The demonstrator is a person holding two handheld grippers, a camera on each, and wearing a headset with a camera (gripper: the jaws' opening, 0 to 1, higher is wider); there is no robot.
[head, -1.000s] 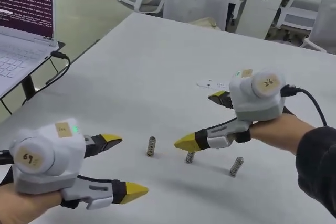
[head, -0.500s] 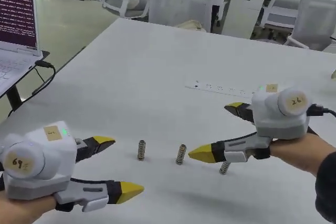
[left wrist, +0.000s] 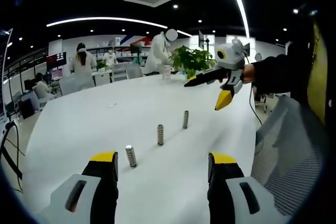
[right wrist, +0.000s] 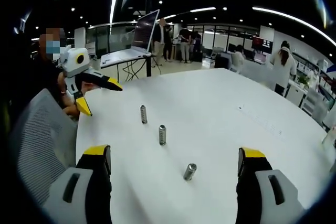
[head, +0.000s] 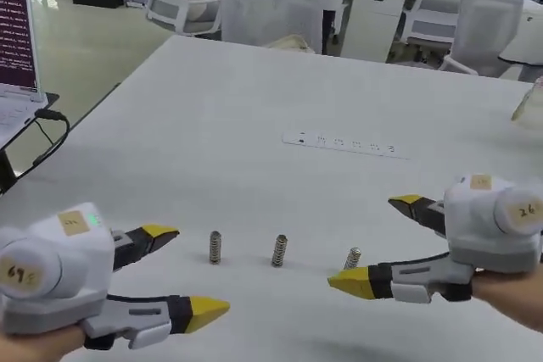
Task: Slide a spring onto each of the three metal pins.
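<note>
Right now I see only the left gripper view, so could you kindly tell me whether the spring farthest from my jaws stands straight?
Observer: No. In the right gripper view that farthest spring leans, while the middle spring and your nearest spring stand upright.
Operator: Thank you. Is the right gripper touching it?
Observer: No. In its own view the right gripper is open, and the farthest spring sits between its jaws with bare table on either side.
Operator: Does anything lie beyond the row?
Observer: Yes. In the head view a white power strip lies flat on the table past the springs, apart from them.
</note>
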